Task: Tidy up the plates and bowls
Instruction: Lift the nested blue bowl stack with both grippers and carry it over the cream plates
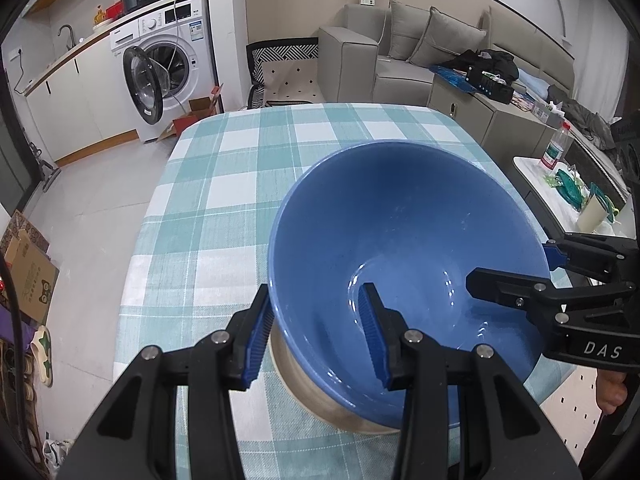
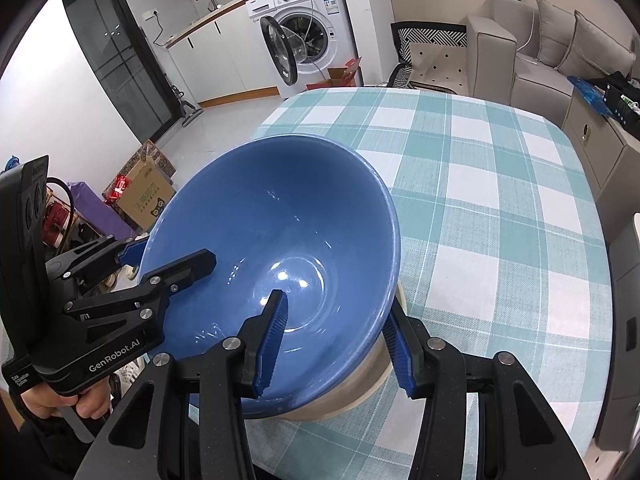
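A big blue bowl (image 1: 404, 248) with a beige underside sits over the near part of the checked tablecloth; it also shows in the right wrist view (image 2: 288, 232). My left gripper (image 1: 316, 336) straddles its near-left rim, one finger inside and one outside, with a wide gap between the pads. My right gripper (image 2: 336, 344) straddles the near-right rim the same way. Each gripper shows in the other's view, the right gripper (image 1: 516, 268) at the right rim, the left gripper (image 2: 168, 258) at the left rim. I cannot tell whether the bowl rests on the table or is lifted.
The teal and white checked table (image 1: 248, 184) stretches away behind the bowl. Beyond it are a washing machine (image 1: 164, 64) with its door open, a grey sofa (image 1: 420, 48) and a side table (image 1: 560, 184) with a bottle. Cardboard boxes (image 2: 144, 196) stand on the floor at left.
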{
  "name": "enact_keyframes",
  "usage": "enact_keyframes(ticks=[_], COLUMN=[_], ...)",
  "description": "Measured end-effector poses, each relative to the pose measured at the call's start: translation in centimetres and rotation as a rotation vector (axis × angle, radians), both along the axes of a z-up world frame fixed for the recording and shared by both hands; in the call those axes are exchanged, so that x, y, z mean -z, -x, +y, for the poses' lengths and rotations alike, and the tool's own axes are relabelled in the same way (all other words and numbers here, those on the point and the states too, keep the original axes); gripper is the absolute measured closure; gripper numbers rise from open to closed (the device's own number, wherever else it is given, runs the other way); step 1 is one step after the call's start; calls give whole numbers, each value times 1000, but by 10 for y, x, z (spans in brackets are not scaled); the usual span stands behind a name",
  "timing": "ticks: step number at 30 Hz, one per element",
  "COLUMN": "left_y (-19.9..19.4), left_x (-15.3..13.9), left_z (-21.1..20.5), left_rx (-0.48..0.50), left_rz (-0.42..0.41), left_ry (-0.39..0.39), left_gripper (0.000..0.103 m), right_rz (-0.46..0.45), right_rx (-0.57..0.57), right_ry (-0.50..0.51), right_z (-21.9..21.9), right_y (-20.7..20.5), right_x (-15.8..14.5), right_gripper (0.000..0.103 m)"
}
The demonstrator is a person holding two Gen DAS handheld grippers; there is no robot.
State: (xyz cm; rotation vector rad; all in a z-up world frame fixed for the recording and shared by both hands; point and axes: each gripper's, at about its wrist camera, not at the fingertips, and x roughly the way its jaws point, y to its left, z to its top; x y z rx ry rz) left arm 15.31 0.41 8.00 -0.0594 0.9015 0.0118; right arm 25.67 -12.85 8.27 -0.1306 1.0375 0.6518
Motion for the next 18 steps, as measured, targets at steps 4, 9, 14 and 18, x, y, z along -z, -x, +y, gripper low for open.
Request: enact_keyframes(ticks=[4,9,14,18], left_y=[4,5,6,7], left_x=[1,5,11,15], left_z=[2,4,5,4], left_rx=[-5,-9,-7,-5], left_rz=[3,15,30,41], left_ry=[2,5,8,10], left_gripper=[61,61,61,61], right_rz=[4,17,30,38], right_rx=[-8,-13,-13,-10], right_ry=[2,5,13,17], right_z=[3,5,6,6], right_y=[2,5,7,8], right_x=[1,6,11,15], right_gripper=[54,54,54,54])
